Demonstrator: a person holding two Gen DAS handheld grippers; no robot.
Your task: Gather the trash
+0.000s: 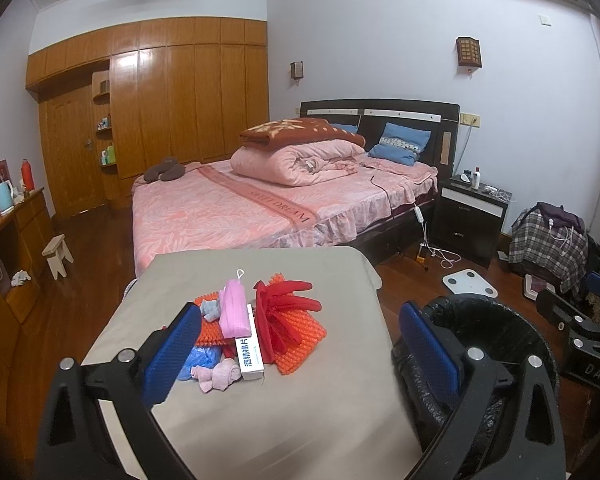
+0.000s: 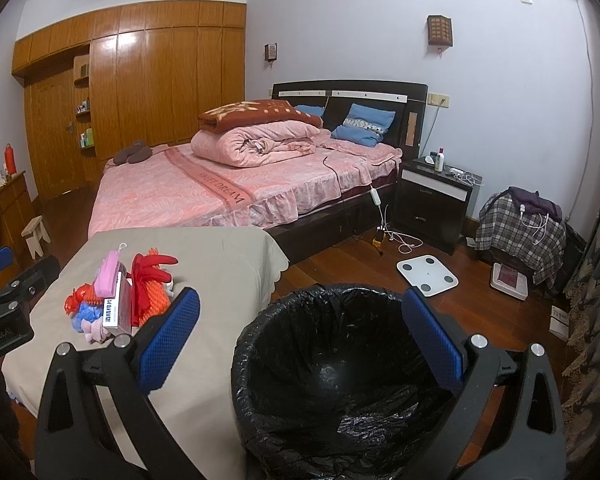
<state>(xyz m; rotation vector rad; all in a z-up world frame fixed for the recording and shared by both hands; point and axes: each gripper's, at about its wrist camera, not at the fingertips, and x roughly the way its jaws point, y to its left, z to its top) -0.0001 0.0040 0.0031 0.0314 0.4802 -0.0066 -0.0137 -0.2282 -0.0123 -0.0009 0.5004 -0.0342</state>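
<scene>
A pile of trash lies on a beige-covered table (image 1: pixel 300 400): a red glove (image 1: pixel 284 308), an orange bumpy mat (image 1: pixel 300 340), a pink pouch (image 1: pixel 233 312), a white box (image 1: pixel 250 354), blue plastic (image 1: pixel 204 360) and a pink cloth wad (image 1: pixel 218 374). My left gripper (image 1: pixel 300 344) is open and empty, just in front of the pile. A bin with a black bag (image 2: pixel 340 360) stands right of the table; it also shows in the left wrist view (image 1: pixel 488 328). My right gripper (image 2: pixel 304 336) is open and empty above the bin. The pile shows in the right wrist view (image 2: pixel 120 300).
A bed with pink bedding (image 1: pixel 260 200) stands behind the table. A black nightstand (image 2: pixel 432 196), a white floor scale (image 2: pixel 427 270), cables and a plaid-covered heap (image 2: pixel 520 236) are at the right. A wooden dresser (image 1: pixel 8 248) and a small stool (image 1: pixel 58 254) are at the left.
</scene>
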